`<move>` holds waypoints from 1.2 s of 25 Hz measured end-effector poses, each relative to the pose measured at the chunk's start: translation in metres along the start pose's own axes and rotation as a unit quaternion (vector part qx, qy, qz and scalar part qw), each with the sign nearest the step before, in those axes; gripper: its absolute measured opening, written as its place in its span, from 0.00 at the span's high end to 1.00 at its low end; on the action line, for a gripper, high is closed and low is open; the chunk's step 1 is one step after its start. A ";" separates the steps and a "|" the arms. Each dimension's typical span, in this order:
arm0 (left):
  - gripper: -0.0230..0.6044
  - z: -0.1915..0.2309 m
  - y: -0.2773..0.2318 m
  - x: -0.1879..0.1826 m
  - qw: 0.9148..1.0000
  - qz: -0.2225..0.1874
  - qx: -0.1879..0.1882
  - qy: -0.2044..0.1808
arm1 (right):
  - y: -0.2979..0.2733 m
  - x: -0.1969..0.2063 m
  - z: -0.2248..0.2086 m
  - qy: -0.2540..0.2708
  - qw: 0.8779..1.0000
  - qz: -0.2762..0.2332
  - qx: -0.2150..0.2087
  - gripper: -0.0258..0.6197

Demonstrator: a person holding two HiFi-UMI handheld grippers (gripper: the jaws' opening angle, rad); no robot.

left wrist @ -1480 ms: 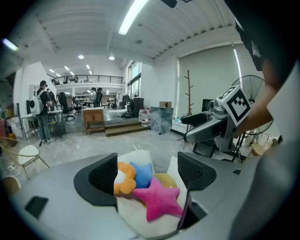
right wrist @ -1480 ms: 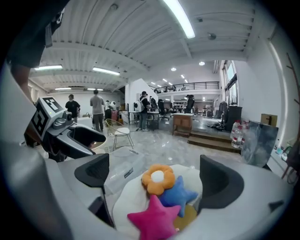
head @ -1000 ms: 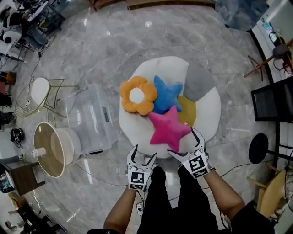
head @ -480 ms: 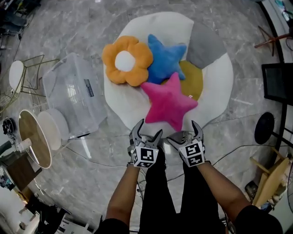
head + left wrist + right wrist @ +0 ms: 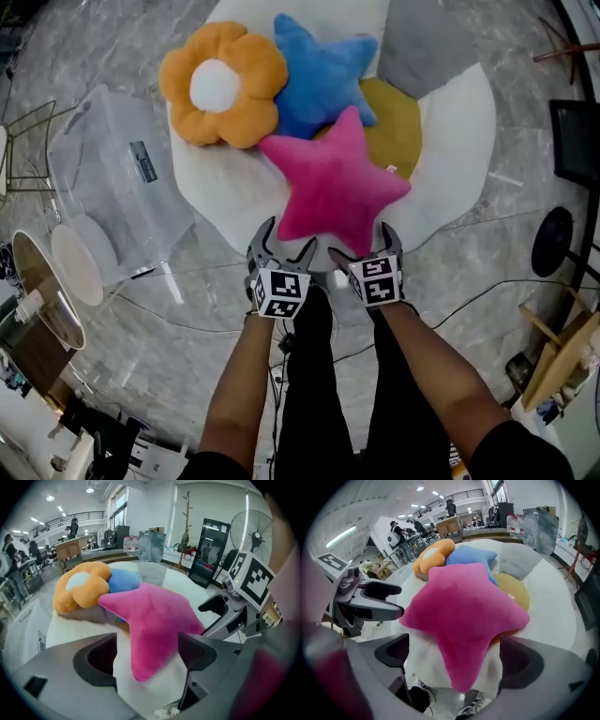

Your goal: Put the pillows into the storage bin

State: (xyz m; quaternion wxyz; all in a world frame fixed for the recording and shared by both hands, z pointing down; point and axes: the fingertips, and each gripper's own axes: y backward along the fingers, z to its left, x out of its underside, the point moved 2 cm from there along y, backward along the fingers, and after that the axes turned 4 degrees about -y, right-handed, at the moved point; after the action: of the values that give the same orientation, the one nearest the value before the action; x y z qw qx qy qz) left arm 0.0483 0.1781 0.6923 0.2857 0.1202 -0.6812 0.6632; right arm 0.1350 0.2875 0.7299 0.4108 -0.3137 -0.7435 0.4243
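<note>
Barely started: storage bin seemingly empty at left, pink star pillow, orange flower pillow and blue star pillow on the white cushion, left gripper and right gripper open astride the pink one's near points.

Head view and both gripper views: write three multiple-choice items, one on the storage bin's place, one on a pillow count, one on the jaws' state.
1. In the head view, the storage bin stands: A. left of the white cushion; B. right of it; C. on it.
2. Star-shaped pillows: A. one; B. two; C. four.
3. Both grippers' jaws are: A. shut on a pillow; B. apart, gripping nothing; C. shut, empty.
Answers: 1 A, the bin sits by the cushion's left edge. 2 B, a blue star and a pink star. 3 B, left gripper and right gripper each show a wide gap.
</note>
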 end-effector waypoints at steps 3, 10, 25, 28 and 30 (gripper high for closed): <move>0.35 -0.006 -0.021 0.015 1.000 0.018 0.009 -0.017 | -0.020 0.012 -0.005 -0.013 1.000 0.003 0.012 0.03; 0.35 -0.013 -0.056 0.025 0.994 0.050 0.015 -0.100 | -0.037 0.018 -0.017 -0.013 1.000 -0.013 0.025 0.09; 0.52 -0.028 -0.058 0.012 0.993 0.054 0.054 -0.090 | -0.030 0.008 -0.027 0.038 0.999 -0.001 0.006 0.46; 0.55 -0.032 -0.050 0.005 0.994 0.045 0.057 -0.076 | -0.019 0.002 -0.027 0.045 0.999 -0.006 0.001 0.49; 0.55 -0.037 -0.043 -0.001 0.996 0.037 0.054 -0.066 | -0.008 -0.001 -0.028 0.054 0.998 -0.010 0.003 0.50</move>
State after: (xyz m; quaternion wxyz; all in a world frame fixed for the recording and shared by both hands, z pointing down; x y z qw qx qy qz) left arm 0.0809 0.2097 0.7260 0.2088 0.1540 -0.6660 0.6994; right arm 0.1595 0.2937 0.7452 0.4556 -0.3279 -0.7221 0.4044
